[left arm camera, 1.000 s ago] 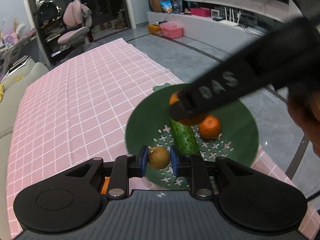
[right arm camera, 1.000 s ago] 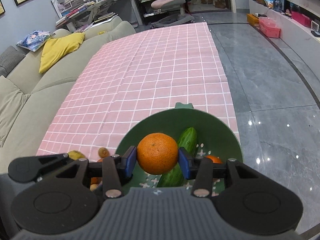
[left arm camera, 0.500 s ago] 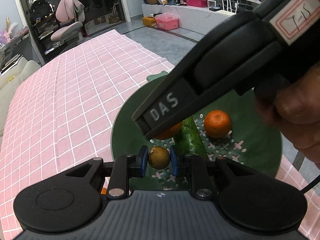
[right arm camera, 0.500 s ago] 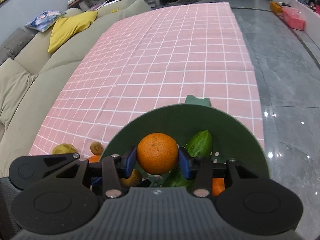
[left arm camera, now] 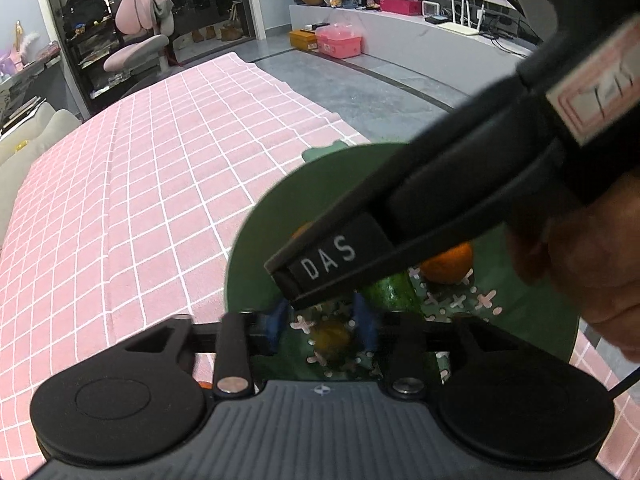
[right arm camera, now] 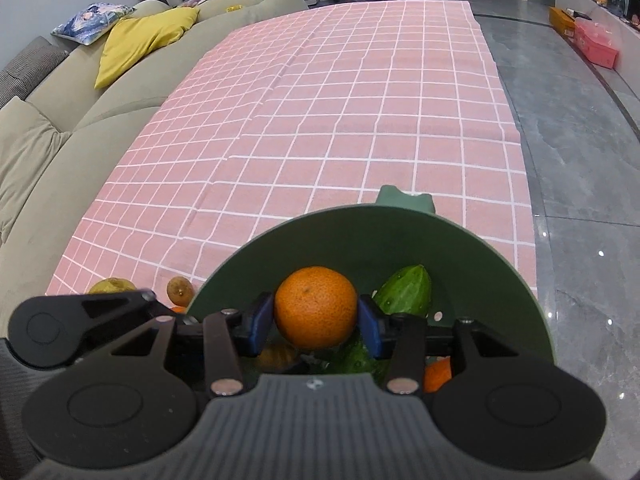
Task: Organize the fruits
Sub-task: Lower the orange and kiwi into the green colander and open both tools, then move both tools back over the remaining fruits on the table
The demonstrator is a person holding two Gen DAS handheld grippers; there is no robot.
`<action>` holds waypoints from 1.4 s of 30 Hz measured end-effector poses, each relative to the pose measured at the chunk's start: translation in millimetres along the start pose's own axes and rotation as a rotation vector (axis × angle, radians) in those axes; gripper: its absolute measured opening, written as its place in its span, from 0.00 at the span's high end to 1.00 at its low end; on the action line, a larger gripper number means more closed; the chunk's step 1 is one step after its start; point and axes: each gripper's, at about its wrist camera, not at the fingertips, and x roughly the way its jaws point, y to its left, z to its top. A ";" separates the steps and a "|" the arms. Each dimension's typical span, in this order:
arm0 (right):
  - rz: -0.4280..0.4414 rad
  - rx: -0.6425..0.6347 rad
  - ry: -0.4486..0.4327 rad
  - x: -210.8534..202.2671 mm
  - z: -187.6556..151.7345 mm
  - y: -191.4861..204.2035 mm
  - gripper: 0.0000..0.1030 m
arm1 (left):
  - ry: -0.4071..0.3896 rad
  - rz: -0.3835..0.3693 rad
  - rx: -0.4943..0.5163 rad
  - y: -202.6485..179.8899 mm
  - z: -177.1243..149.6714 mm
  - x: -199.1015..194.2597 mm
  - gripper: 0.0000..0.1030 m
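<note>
The right gripper (right arm camera: 316,322) pinches a mandarin (right arm camera: 315,306) just above the green bowl (right arm camera: 500,256), likely poised to drop it beside the cucumber (right arm camera: 406,290) and a 2nd mandarin (left arm camera: 446,266) already inside. The left gripper (left arm camera: 320,326) has its jaws spread over the bowl's near floor, where a small brown fruit (left arm camera: 331,336) lies loose between them. 2 more fruits (right arm camera: 180,291) wait on the pink checked cloth (right arm camera: 340,120), left of the bowl.
</note>
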 end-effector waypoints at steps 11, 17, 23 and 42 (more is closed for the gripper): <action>-0.026 -0.023 -0.086 -42.2 1.9 12.5 0.49 | -0.049 0.016 -0.073 17.2 -1.3 -52.1 0.35; -0.028 -0.025 -0.130 -76.6 -17.7 31.1 0.49 | -0.088 0.050 -0.190 40.1 -24.3 -100.5 0.35; -0.052 0.060 -0.143 -97.2 -51.2 47.3 0.49 | -0.108 0.078 -0.261 45.6 -44.1 -136.4 0.35; -0.065 0.059 -0.148 -109.1 -121.4 111.1 0.49 | -0.079 0.136 -0.388 74.7 -123.1 -182.2 0.35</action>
